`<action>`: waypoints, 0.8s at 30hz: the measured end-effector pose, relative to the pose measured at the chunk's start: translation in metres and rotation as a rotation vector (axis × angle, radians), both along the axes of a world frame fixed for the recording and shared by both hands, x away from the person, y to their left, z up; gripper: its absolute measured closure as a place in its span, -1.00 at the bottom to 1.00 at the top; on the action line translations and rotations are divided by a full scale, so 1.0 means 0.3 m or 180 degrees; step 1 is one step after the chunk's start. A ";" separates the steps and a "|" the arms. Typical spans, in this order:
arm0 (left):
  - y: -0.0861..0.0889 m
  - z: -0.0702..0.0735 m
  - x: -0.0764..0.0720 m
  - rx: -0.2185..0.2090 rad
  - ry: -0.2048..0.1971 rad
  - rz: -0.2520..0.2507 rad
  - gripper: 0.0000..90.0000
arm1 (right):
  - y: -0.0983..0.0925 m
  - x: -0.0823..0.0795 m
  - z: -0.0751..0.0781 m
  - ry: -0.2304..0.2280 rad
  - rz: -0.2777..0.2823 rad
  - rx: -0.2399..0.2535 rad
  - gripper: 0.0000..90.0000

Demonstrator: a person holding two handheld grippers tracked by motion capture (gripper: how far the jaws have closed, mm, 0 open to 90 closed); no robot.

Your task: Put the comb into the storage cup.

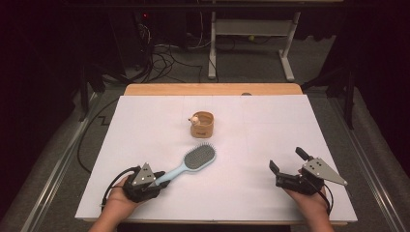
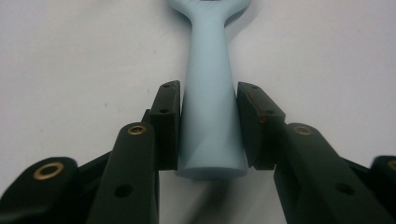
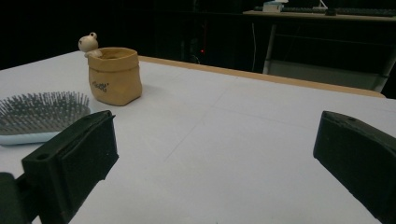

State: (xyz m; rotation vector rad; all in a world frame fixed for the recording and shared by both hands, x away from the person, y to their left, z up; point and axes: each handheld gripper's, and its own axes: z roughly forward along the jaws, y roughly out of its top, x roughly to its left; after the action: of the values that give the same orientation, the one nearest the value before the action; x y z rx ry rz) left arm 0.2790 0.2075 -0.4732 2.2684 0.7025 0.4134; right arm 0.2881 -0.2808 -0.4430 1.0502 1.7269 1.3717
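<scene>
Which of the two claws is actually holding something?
The left claw: it clamps the blue hairbrush by its handle. The right claw gapes open, holding nothing.

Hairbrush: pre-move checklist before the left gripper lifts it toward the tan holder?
1. Grip on the hairbrush: left gripper is shut on the light blue handle, a finger on each side. Ok.
2. Grip position: fingers sit near the handle's very end, head far out. Not ok for a steady lift; it may droop.
3. Bristles: facing up. Ok.
4. Tan holder: upright, apart from the brush, opening up. Ok.
5. Room inside the holder: a small figure sits at its rim; the inside is hidden. Cannot tell.
6. Right gripper: open, holds nothing, off to the side. Ok.
</scene>
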 end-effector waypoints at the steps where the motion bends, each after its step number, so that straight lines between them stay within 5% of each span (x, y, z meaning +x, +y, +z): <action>1: 0.015 0.000 -0.018 0.0028 -0.0014 0.0014 0.39 | 0.001 0.000 -0.001 0.0005 0.0001 0.0000 -1.00; 9: 0.069 -0.001 -0.068 0.0032 -0.0001 0.0092 0.39 | 0.005 0.000 -0.001 -0.0001 0.0011 -0.0018 -1.00; 24: 0.074 0.003 -0.062 -0.0032 0.0078 0.0112 0.29 | 0.004 0.000 0.001 -0.0002 0.0008 -0.0019 -1.00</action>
State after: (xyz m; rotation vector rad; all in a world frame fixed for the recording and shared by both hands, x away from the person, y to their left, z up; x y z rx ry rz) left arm 0.2603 0.2296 -0.4722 2.2579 0.7564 0.3984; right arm 0.2882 -0.2797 -0.4428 1.0446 1.7313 1.3677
